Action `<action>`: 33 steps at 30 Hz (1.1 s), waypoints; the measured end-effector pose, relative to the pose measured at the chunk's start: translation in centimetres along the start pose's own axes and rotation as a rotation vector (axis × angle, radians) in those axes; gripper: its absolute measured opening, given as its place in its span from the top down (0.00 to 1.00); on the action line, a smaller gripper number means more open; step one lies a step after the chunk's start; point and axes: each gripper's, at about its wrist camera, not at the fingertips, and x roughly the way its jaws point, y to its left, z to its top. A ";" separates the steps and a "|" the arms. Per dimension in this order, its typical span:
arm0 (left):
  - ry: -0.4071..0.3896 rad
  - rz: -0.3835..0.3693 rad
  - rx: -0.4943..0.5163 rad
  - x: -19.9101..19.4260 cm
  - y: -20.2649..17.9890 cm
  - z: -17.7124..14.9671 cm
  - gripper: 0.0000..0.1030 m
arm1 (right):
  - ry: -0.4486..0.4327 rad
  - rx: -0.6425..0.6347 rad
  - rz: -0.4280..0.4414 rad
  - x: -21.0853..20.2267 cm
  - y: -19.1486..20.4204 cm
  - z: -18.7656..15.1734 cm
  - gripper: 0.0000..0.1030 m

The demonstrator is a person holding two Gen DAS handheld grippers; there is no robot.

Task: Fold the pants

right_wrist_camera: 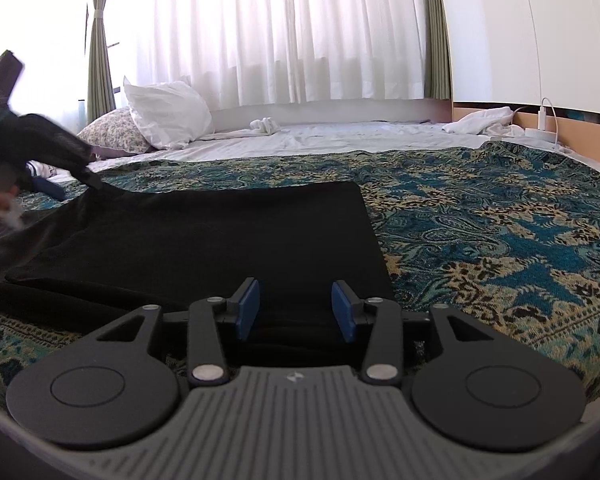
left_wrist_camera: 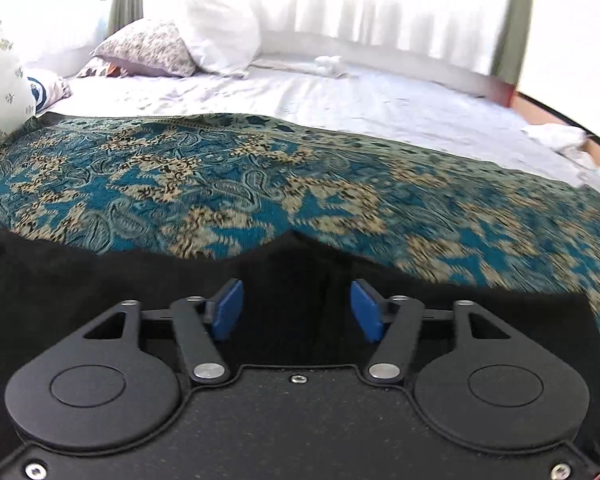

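Black pants (right_wrist_camera: 204, 236) lie folded on a teal and beige patterned bedspread (right_wrist_camera: 500, 232). In the right wrist view my right gripper (right_wrist_camera: 296, 308) is open, its blue pads (right_wrist_camera: 249, 307) straddling the near edge of the pants. The left gripper (right_wrist_camera: 40, 152) shows at the far left of that view, lifting a corner of the black cloth. In the left wrist view the left gripper (left_wrist_camera: 296, 304) has its blue pads (left_wrist_camera: 230, 306) apart, with black pants cloth (left_wrist_camera: 296, 264) rising in a peak between and beyond them; whether the cloth is pinched I cannot tell.
White sheet (left_wrist_camera: 340, 96) and pillows (left_wrist_camera: 152, 48) lie beyond the bedspread (left_wrist_camera: 260, 184). White curtains (right_wrist_camera: 284, 32) hang behind the bed. A crumpled white cloth (right_wrist_camera: 480, 120) and a charger cable (right_wrist_camera: 548, 116) sit at the right by a wooden ledge.
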 end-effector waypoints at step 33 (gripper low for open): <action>-0.009 0.075 0.010 -8.1 0.8 -10.8 0.97 | 0.011 -0.045 -0.034 -0.6 2.5 1.0 0.22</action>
